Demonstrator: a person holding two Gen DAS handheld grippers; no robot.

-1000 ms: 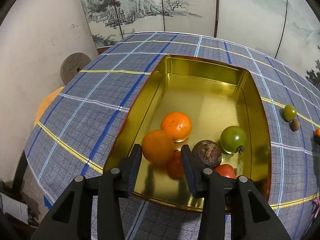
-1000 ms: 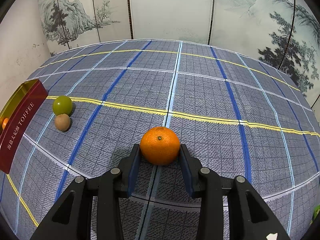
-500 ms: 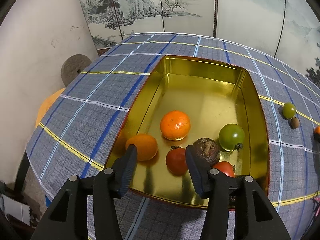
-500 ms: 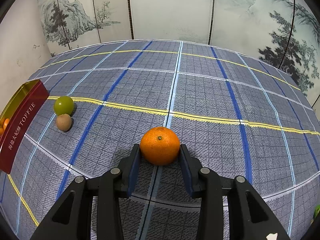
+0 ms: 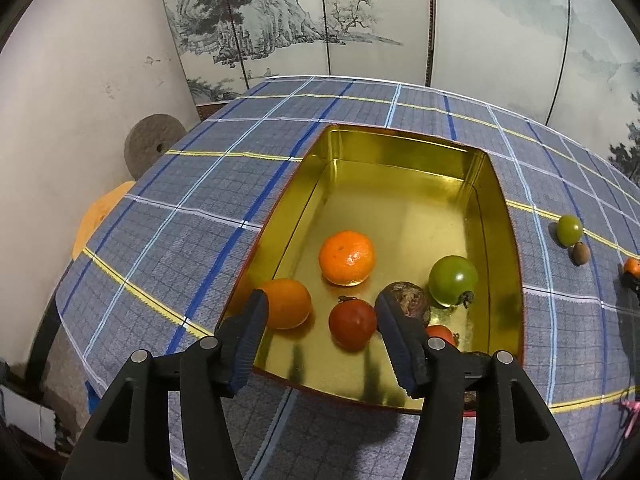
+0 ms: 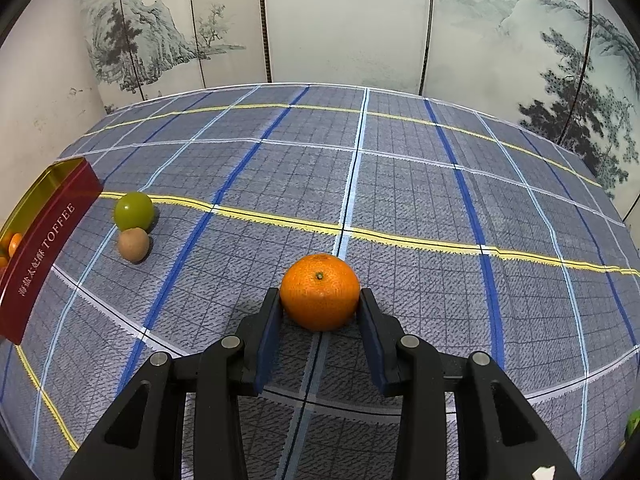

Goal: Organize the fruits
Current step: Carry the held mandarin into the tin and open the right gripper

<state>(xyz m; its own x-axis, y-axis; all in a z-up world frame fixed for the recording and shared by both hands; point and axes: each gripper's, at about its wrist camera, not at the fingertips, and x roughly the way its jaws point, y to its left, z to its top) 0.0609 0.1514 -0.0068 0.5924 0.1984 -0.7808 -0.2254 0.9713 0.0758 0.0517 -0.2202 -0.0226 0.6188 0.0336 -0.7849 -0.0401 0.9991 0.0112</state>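
A gold tin [image 5: 404, 160] with red outer walls sits on the plaid tablecloth. It holds two oranges [image 5: 347, 257] [image 5: 287, 302], a red tomato [image 5: 353, 324], a green tomato [image 5: 453, 280], a dark wrinkled fruit [image 5: 405, 298] and another red fruit [image 5: 440, 334]. My left gripper [image 5: 320, 320] is open and empty above the tin's near edge. My right gripper [image 6: 319, 312] is shut on an orange [image 6: 320, 291] that rests on the cloth. A green fruit [image 6: 133, 211] and a small brown fruit [image 6: 133, 244] lie beside the tin [image 6: 44, 248].
A painted folding screen stands behind the table. A round stone disc [image 5: 149, 145] and an orange object [image 5: 100, 216] lie beyond the table's left edge. Something green [image 6: 632, 424] shows at the right edge of the right wrist view.
My left gripper opened, let go of an orange into the tin and drew back and up. The right gripper stayed on its orange.
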